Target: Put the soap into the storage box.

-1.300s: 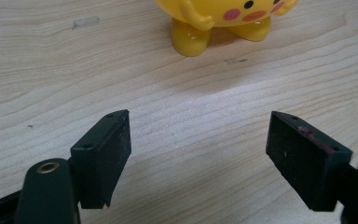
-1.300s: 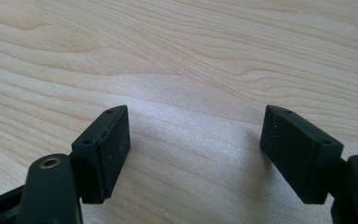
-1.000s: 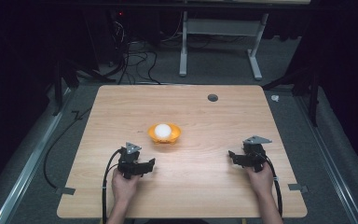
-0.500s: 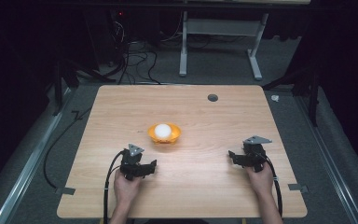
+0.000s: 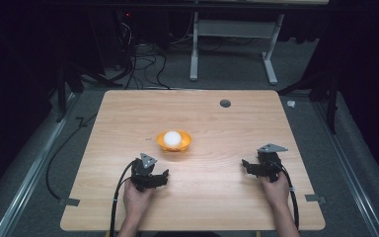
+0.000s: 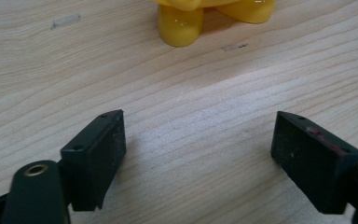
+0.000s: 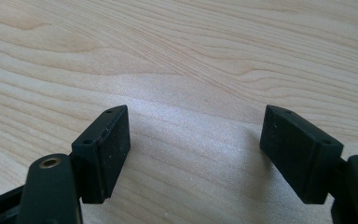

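Both grippers sit open and empty, left gripper [image 5: 154, 174] edged slightly nearer the yellow footed bowl [image 5: 174, 141] holding a white ball [image 5: 172, 138] mid-table [image 5: 217, 197], right gripper [image 5: 254, 167] unmoved, so reach starting.

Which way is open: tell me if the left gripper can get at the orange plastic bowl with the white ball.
Probably yes. The left gripper sits open just short of the orange plastic bowl holding the white ball, with bare wooden table between them and the bowl's base straight ahead of its jaws.
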`<state>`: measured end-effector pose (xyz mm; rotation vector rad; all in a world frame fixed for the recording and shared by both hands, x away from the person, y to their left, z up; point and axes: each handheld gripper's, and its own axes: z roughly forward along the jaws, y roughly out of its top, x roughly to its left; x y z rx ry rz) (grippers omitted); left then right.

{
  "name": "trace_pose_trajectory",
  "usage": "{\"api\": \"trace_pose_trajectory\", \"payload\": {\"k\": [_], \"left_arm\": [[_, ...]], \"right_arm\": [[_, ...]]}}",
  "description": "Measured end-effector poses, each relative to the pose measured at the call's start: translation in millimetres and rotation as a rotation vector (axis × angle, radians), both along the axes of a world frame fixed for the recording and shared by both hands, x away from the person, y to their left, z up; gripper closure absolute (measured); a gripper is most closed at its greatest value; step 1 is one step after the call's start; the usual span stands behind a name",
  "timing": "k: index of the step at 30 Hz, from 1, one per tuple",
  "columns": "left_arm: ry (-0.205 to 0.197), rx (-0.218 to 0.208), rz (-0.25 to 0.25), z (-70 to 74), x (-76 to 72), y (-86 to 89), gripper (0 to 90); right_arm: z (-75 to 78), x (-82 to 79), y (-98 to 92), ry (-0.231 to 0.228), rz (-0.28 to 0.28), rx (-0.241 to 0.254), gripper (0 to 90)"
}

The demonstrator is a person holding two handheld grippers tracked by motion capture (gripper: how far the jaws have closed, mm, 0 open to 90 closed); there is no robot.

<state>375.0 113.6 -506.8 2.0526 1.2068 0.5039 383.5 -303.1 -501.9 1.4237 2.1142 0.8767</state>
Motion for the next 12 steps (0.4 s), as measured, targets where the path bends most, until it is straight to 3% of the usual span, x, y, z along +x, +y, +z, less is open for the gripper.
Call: {"api": "trace_pose_trajectory", "payload": {"k": [12], "left_arm": [[0.003, -0.002, 0.0, -0.2, 1.2, -0.9, 16.1]], "right_arm": [[-0.1, 0.2, -0.6, -0.001, 0.002, 0.008, 25.0]]}}
